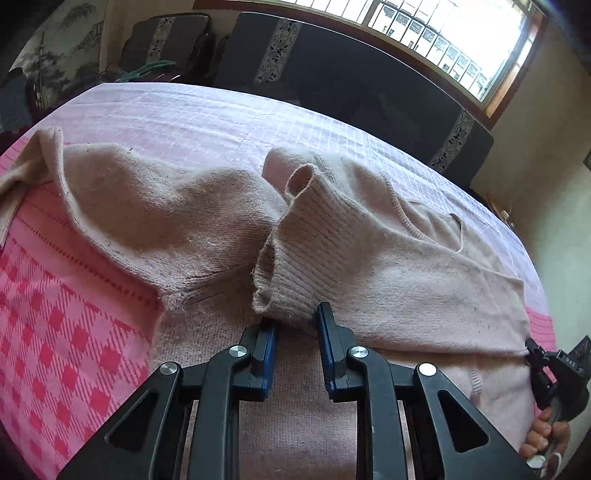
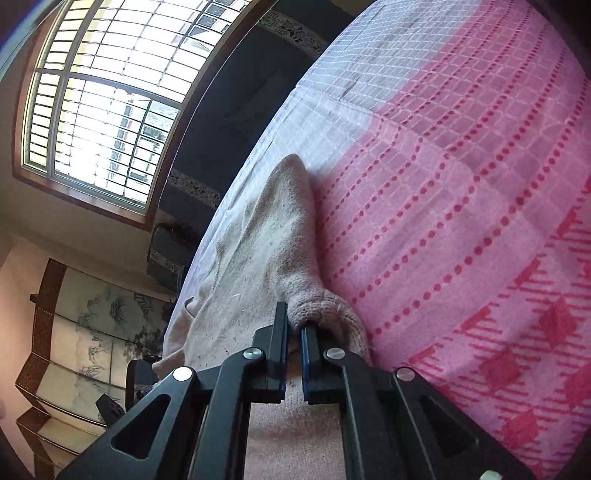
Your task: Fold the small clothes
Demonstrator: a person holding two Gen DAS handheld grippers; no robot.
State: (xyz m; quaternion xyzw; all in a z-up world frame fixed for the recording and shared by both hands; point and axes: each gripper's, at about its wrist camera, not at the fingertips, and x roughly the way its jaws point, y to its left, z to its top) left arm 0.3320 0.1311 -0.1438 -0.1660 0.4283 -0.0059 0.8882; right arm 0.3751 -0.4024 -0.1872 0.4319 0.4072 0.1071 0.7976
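Left wrist view, nearest first: my left gripper (image 1: 297, 325) sits at 6 o'clock w/ its blue pads partly apart, straddling the ribbed cuff (image 1: 284, 291) of the folded-in sleeve. Fuzz of the cuff touches the pad tips, but I can't tell if they actually pinch it; jaws look narrow, not clamped flat. Under the gripper lies the pink-beige sweater (image 1: 207, 229), spread across the pink checked blanket (image 1: 59, 332). One sleeve is folded over toward centre, the other (image 1: 22, 173) trails out at 9 o'clock. At 4 o'clock my right gripper (image 1: 532, 349) reaches the sweater's edge, w/ fingers of the hand (image 1: 546, 435) holding it just below. Further out at 12 o'clock: dark cushions (image 1: 332, 74) w/ patterned bands, then the barred window (image 1: 443, 33) at 1 o'clock.

Right wrist view, near first: right gripper (image 2: 295, 328) at 6 o'clock, jaws closed on a bunched bit of the sweater's (image 2: 258, 240) knit edge, fabric pinched btwn the pads and pulled into a ridge running off toward 12 o'clock. Blanket (image 2: 461, 221) fills the 3 o'clock side. Beyond, at 9 o'clock, a painted folding screen (image 2: 88, 325); the window (image 2: 103, 103) glares at 10 o'clock.
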